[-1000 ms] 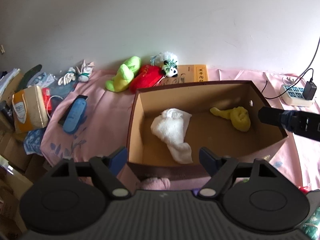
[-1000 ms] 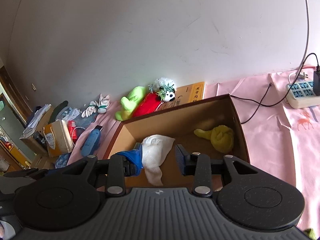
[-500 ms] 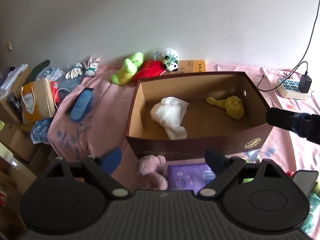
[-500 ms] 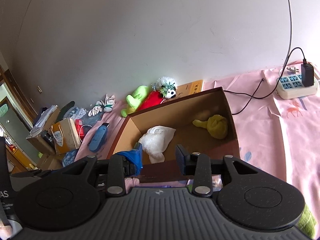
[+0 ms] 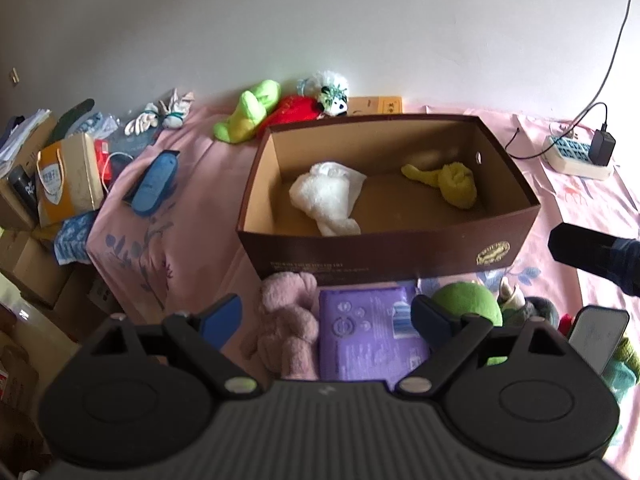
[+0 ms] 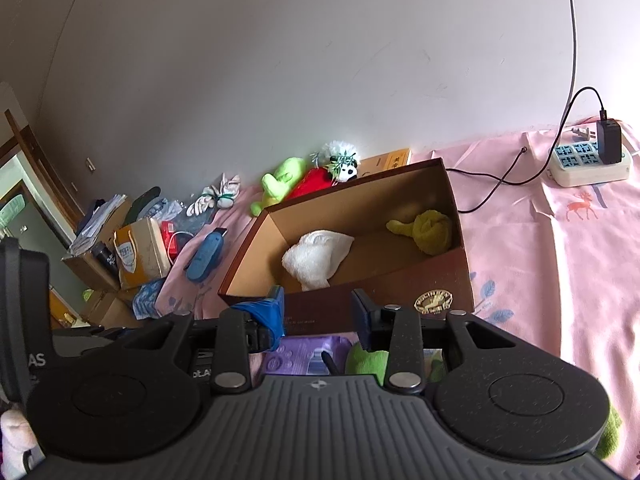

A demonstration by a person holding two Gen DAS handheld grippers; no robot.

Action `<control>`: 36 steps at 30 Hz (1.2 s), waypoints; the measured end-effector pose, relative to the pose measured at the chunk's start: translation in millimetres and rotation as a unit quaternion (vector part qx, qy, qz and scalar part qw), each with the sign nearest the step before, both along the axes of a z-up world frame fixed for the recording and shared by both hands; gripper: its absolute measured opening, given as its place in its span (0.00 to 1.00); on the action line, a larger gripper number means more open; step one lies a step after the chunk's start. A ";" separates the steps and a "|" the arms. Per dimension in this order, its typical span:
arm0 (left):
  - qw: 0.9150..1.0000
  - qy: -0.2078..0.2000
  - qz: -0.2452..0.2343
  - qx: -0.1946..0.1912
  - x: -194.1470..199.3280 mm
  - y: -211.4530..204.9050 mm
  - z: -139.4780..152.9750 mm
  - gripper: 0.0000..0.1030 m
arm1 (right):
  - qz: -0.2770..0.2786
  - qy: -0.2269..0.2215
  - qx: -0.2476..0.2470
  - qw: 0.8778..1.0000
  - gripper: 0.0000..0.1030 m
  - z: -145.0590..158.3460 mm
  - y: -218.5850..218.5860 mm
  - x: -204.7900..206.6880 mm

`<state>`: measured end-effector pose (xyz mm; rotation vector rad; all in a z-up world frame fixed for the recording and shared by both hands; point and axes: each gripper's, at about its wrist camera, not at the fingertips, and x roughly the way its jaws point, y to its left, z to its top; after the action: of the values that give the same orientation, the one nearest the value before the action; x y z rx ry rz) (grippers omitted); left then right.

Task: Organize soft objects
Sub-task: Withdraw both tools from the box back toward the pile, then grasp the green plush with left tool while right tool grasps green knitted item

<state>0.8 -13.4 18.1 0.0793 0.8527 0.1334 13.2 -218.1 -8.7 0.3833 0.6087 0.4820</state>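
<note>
We are spreading the left gripper [image 5: 326, 318] fingers, empty, above the pink plush [image 5: 290, 320] at lower centre, readying a grab for the box [image 5: 384, 252]; the right gripper [image 6: 318, 314] is hanging half-parted, empty.

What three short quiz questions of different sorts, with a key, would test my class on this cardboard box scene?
1. True or false: the cardboard box holds three soft things.
2. Which lies nearest the left tongs? A) panda toy B) pink plush C) power strip
3. Fill in: the white cloth lies in the box with a ______ cloth.

Key:
1. False: only the white cloth and the yellow cloth.
2. B
3. yellow
</note>
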 end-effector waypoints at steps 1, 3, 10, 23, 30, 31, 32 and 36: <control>1.000 0.003 -0.001 0.001 -0.8 -0.5 -1.6 0.89 | 0.001 0.000 -0.002 1.000 0.19 -1.1 -0.4 -1.8; 1.000 0.007 -0.002 -0.001 -1.8 -1.0 -4.2 0.89 | 0.001 -0.001 -0.006 1.000 0.19 -2.6 -0.7 -4.7; 1.000 0.016 -0.009 -0.013 -8.1 -0.1 -11.5 0.89 | 0.019 -0.003 -0.014 1.000 0.20 -8.2 -2.4 -14.9; 0.998 0.045 -0.030 -0.026 -18.3 -2.7 -30.5 0.89 | 0.043 0.010 -0.045 0.998 0.20 -28.9 -6.9 -31.8; 0.997 0.050 -0.047 -0.034 -23.5 -7.6 -36.3 0.89 | 0.065 0.011 -0.053 0.996 0.20 -35.4 -9.2 -41.6; 0.997 0.049 -0.052 -0.035 -25.5 -7.4 -37.5 0.89 | 0.070 0.010 -0.055 0.996 0.20 -36.2 -9.9 -43.1; 0.997 0.047 -0.056 -0.037 -27.8 -7.0 -39.1 0.89 | 0.072 0.009 -0.056 0.996 0.20 -37.1 -11.1 -45.0; 0.994 0.045 -0.078 -0.063 -37.1 -3.2 -46.2 0.89 | 0.079 0.020 -0.057 0.995 0.20 -43.3 -18.5 -50.6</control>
<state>-36.3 -16.6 -28.1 0.0343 0.9385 -0.0711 -37.4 -236.6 -52.0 0.2375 0.7052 0.5895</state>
